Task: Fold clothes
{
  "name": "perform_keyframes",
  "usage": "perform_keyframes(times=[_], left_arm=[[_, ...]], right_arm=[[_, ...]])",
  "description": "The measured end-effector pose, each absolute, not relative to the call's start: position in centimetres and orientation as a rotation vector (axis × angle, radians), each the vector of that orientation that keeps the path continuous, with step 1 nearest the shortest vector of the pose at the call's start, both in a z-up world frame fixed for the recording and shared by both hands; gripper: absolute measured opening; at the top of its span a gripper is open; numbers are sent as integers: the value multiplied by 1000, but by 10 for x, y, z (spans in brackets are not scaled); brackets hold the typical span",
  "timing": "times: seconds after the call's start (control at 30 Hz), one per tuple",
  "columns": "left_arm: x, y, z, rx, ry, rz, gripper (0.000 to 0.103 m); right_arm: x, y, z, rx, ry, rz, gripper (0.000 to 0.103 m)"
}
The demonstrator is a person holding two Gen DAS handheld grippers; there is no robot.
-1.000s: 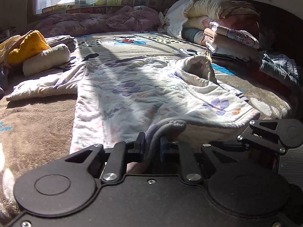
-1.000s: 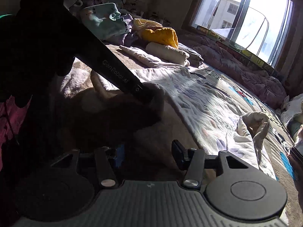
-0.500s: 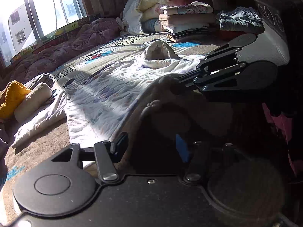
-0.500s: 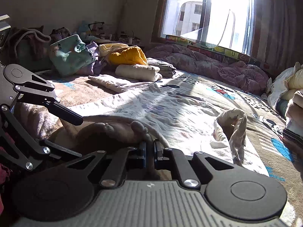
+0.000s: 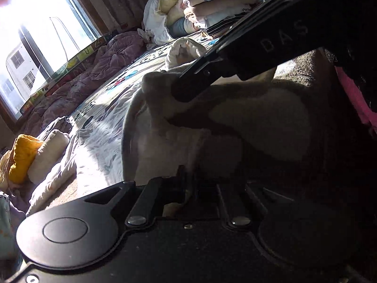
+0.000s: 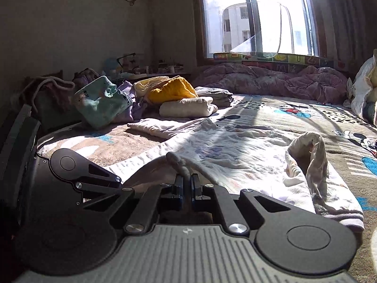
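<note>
Both tools were clamped on the same garment, a pale printed top (image 6: 235, 155) spread flat on the bed (image 6: 306, 115). The right tool (image 6: 186, 188) had pinched a bunched ridge of the near hem between its blue pads, a grip it already had half a second earlier, after standing wide a second ago. The left tool (image 5: 188, 188) had changed more: it held the hem a second back, let go and opened midway, and its jaws had just closed again on cloth further along the near edge. In the left wrist view the cloth rose from those jaws in a shaded fold, and the right tool crossed above it, gripping the edge just beyond. In the right wrist view the left tool (image 6: 94, 179) lay close on the left, the two well within reach of each other. Most of the top remained flat in the sun, one sleeve (image 6: 165, 127) stretched far left and the other (image 6: 311, 151) curled up on the right. A yellow garment (image 6: 172, 92) and a rolled cream towel (image 6: 188, 108) sat at the far left, with folded stacks (image 5: 212, 11) far right near the window (image 6: 256, 16). With two fresh grips on the hem, the garment looked ready to be lifted and carried toward the far end for a first fold; that fold had not begun.
</note>
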State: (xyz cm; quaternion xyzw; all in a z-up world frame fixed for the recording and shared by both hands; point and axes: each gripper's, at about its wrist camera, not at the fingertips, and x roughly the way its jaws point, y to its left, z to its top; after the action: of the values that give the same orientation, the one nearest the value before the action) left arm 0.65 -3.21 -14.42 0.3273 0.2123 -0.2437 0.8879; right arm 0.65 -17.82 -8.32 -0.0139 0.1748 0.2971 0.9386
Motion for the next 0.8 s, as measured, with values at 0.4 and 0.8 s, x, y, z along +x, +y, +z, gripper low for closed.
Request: perform_keyframes(times=[0.4, 0.8], left_arm=[[-1, 2, -127, 576, 505, -598, 19], [9, 49, -94, 183, 487, -490, 28]], right_arm=[[-11, -127, -108, -452, 416, 637, 15], [-26, -107, -110, -588, 405, 656, 33]])
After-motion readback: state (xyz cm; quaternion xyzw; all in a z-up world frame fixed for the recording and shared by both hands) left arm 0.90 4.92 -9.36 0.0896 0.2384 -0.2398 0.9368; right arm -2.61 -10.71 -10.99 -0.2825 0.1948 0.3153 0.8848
